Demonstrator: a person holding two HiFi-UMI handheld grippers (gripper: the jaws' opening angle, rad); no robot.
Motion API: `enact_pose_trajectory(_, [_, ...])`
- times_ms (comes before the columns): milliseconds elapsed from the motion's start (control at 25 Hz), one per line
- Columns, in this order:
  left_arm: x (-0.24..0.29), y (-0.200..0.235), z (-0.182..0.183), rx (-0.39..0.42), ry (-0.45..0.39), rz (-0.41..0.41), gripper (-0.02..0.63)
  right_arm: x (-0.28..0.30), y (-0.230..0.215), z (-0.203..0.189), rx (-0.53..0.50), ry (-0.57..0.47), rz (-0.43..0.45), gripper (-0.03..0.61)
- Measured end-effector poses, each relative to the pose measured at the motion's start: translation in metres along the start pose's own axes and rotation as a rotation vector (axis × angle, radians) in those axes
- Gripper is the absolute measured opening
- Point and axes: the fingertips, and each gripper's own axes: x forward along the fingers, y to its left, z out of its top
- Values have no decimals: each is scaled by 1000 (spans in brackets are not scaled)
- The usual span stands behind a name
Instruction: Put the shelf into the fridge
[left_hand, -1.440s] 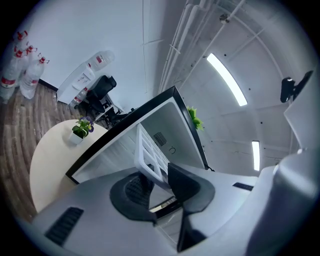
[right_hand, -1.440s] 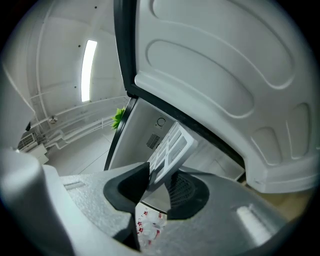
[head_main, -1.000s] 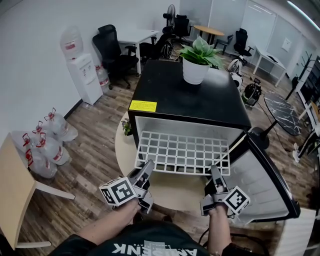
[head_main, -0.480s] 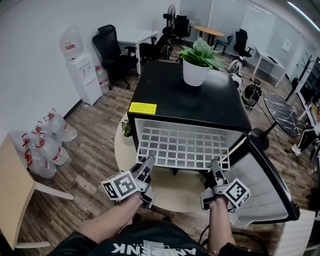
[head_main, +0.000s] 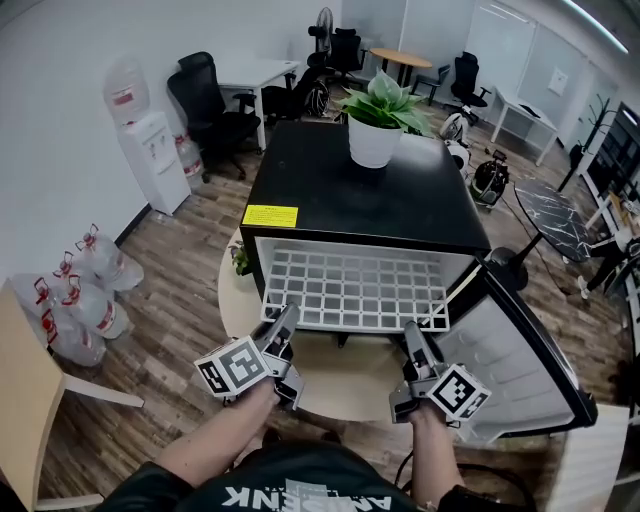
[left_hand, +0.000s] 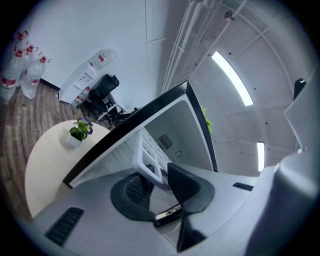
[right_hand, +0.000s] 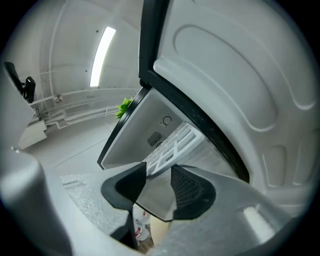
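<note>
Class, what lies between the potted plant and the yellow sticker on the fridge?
Nothing: the head view shows only bare black fridge top between potted plant and yellow sticker.

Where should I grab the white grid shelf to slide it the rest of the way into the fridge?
Probably grip the white grid shelf by its front rail near the two corners, coming from the open front of the fridge. It lies flat with its back already inside, so only that thin front edge is exposed.
</note>
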Motion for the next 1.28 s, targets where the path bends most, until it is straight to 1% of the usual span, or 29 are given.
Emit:
enact_pose_trajectory(80, [1,0,-1,3,7,-2,83,-7,7,-11,21,5,29,139])
enact_pose_trajectory(120, [2,-1,0,4,9,-3,83,-6,15,-16,34,7,73,136])
enact_pose_trajectory(160, [2,-1,0,4,10,-4,83,-3,24,-20,38,8,123,116])
enact_pose_trajectory(200, [2,-1,1,4,9,-4,83,1,31,-23,28,9,153,98])
enact_pose_trajectory(280, [2,-1,2,2,9,-4,83,5,34,-25,-9,13,145,58])
enact_pose_trajectory(440, [2,-2,1,-1,23,-16,83,4,35,-23,-26,10,126,46])
enact_pose_trajectory(560, [2,-6,2,-20,39,-24,84,6,36,-18,-60,9,124,46])
enact_pose_trajectory(600, [3,-8,3,-11,45,-26,91,7,37,-15,-68,8,125,46])
enact_pose_trajectory(680, [4,-10,5,36,50,-28,106,9,37,-13,-84,19,129,46])
enact_pose_trajectory(760, [1,-8,6,90,37,-25,110,11,34,-17,-86,34,134,46])
enact_pose_trajectory(840, [-7,-6,0,106,30,-22,115,11,31,-19,-81,39,130,46])
enact_pose_trajectory(920, [-20,-8,-16,108,61,-3,121,10,30,-19,-74,42,127,46])
enact_pose_trajectory(960, [-25,-12,-23,135,77,6,115,9,30,-17,-72,43,129,46])
enact_pose_trajectory(1000, [-29,-17,-27,185,82,11,75,8,30,-15,-71,43,131,46])
enact_pose_trajectory(1040, [-30,-23,-28,247,76,10,55,8,29,-13,-72,43,132,46])
enact_pose_trajectory(1120, [-26,-28,-24,355,50,15,55,9,29,-14,-78,40,138,46])
enact_pose_trajectory(1200, [-22,-25,-17,417,24,34,44,12,31,-17,-82,39,149,46])
enact_pose_trajectory(1280, [-20,-23,-12,448,-1,44,31,15,32,-16,-85,37,151,46])
